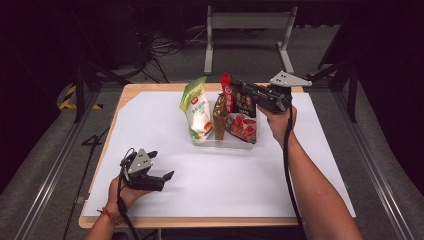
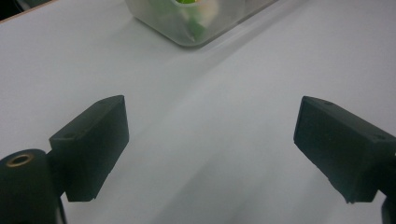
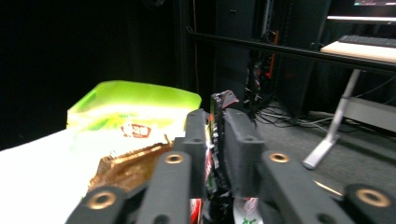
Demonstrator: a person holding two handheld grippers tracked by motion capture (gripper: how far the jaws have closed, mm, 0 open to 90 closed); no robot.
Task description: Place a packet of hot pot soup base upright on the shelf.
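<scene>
Red snack packet (image 3: 216,140) sits pinched between right gripper's (image 3: 217,121) barely parted jaws.

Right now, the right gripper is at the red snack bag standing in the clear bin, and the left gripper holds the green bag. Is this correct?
Not quite. The left gripper holds nothing: the left gripper view shows its jaws wide apart over the white table cover. The green bag stands in the clear bin. The rest is correct.
</scene>
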